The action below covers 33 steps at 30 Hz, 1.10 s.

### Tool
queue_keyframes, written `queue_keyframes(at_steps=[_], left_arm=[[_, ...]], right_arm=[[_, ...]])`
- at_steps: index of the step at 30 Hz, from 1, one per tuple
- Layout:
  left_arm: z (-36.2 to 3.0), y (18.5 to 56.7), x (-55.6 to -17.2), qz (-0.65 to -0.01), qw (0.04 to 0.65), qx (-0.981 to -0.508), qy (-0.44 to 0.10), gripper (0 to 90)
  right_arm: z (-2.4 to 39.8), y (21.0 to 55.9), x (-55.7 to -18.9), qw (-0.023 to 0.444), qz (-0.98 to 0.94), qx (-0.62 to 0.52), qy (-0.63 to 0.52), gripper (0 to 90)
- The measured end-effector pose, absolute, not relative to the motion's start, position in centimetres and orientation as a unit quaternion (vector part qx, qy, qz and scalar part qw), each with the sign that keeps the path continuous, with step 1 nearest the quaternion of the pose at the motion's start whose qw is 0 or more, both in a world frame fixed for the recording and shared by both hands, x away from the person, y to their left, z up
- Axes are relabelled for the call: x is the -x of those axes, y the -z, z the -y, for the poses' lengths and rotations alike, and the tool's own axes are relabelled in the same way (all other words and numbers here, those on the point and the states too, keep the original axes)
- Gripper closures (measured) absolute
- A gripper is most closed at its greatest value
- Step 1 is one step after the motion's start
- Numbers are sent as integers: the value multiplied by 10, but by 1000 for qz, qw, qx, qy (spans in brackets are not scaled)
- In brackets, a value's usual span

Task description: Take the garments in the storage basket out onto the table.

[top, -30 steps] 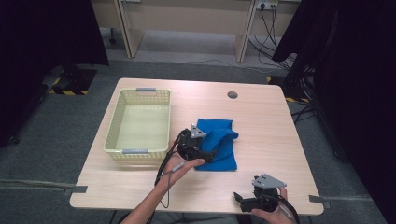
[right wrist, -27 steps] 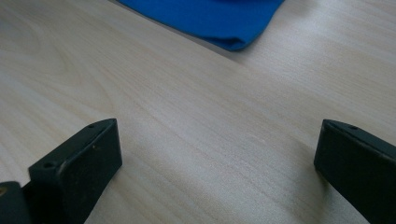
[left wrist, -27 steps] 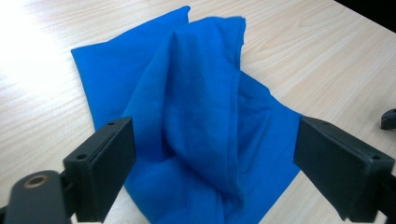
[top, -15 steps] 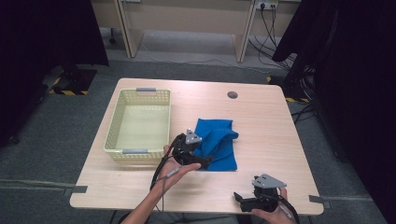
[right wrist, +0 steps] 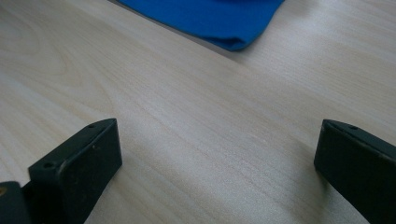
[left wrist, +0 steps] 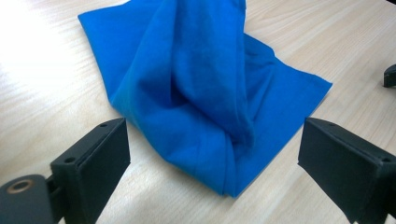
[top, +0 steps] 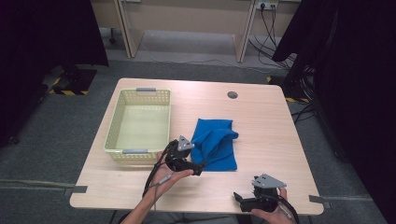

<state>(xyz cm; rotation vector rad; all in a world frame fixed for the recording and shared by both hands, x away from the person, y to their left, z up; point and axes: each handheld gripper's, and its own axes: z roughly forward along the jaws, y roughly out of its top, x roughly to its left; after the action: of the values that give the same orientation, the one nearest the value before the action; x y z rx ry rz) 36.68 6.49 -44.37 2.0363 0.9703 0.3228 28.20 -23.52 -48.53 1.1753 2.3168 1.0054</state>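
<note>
From the high view, I had the left gripper [top: 198, 169] down at the near left corner of the blue cloth [top: 215, 142], which lay rumpled in the middle of the table [top: 261, 116], just right of the yellow basket [top: 139, 121]. The right gripper [top: 240, 199] sat low at the near right edge of the table, well apart from the cloth.

In the left gripper view, my jaws stood wide, having just been opening, with the cloth [left wrist: 201, 88] bunched ahead of them and its near corner lying between the pads but not pinched. I judged this was the approach to a pick: the next move called for easing forward and down so the pads straddled that raised fold, then closing on it.

In the right gripper view, my jaws gaped equally wide over bare wood, holding nothing, the cloth's near edge [right wrist: 210, 18] far ahead.

For room, the basket rim was near my left hand, so a lift towards it was short; the table's near edge sat close under both hands, while the far and right stretches lay open.
</note>
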Motion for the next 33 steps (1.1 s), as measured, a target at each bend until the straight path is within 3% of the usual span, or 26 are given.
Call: queue_keyframes(at_steps=[33], left_arm=[[-84, 454, -329, -357, 427, -820, -129, 63]], right_arm=[[235, 485, -281, 177, -819, -414, -356, 12]])
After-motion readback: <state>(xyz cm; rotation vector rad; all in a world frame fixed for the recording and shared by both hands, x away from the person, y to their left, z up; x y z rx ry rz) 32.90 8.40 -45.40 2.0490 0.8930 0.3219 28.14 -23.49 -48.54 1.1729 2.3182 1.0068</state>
